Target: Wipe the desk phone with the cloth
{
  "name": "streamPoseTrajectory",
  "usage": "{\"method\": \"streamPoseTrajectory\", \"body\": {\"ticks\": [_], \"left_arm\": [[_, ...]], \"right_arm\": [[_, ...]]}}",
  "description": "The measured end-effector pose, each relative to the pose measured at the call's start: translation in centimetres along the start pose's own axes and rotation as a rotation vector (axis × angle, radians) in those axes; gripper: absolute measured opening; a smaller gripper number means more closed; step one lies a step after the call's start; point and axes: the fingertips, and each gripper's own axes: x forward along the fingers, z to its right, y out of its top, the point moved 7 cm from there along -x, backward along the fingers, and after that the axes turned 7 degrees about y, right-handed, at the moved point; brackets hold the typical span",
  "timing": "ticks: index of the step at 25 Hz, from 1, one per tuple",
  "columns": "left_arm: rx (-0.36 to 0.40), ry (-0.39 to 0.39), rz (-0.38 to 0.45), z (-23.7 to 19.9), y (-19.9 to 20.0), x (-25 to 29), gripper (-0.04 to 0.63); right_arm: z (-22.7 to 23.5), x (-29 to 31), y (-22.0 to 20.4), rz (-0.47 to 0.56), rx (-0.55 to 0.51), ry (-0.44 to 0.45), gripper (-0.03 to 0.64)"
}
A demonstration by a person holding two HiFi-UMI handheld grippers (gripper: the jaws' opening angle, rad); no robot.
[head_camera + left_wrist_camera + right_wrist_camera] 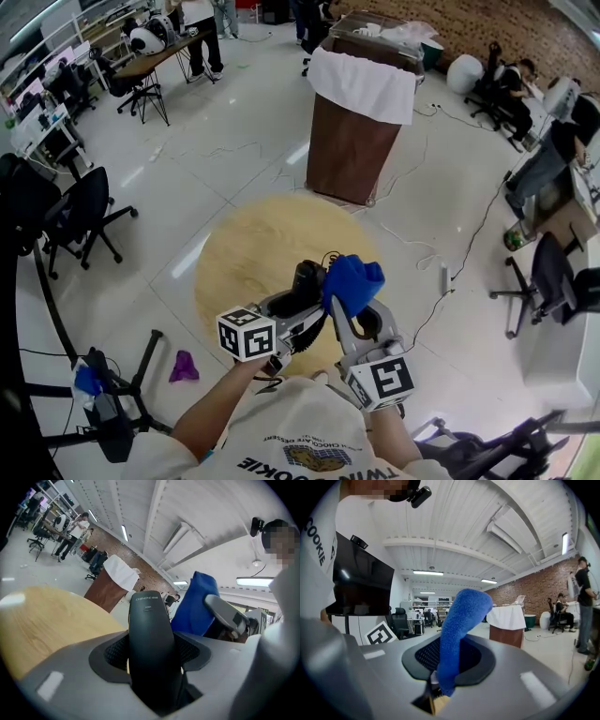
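In the head view both grippers are raised over a round wooden table (239, 248). My left gripper (302, 302) is shut on the black phone handset (306, 279), which stands up between its jaws. In the left gripper view the handset (150, 634) fills the gap between the pads of the left gripper (151, 654). My right gripper (350, 311) is shut on a blue cloth (354, 281), bunched and sticking up right beside the handset. The cloth (459, 625) rises from the right gripper (444, 660). The phone's base is hidden under the grippers.
A brown cabinet draped in white (361, 117) stands beyond the table. Office chairs (84, 211) are at the left, a tripod stand (108, 408) at the lower left and a purple rag (184, 366) on the floor. A power strip (446, 278) with cables lies to the right.
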Motion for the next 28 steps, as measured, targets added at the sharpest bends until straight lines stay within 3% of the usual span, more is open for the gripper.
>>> {"method": "streamPoseTrajectory", "body": {"ticks": [7,17,22,28], "left_arm": [[-0.058,-0.114,0.018,1.5,0.7,-1.0,0.267],[-0.249,-0.262,0.114,1.9,2.5,-2.3,0.267],[-0.324,-0.290,0.169,1.5,3.5,-2.5,0.268],[-0.339,-0.289,0.187,1.2,4.3,-2.5,0.268]], "right_arm": [[0.2,2.0,3.9,0.119,-0.018,0.061,0.061],[-0.2,2.4,3.3,0.112,0.037,0.082,0.061],[-0.5,1.6,2.8,0.112,0.078,0.090,0.061],[-2.2,1.1,2.2,0.102,0.108,0.115,0.061]]}}
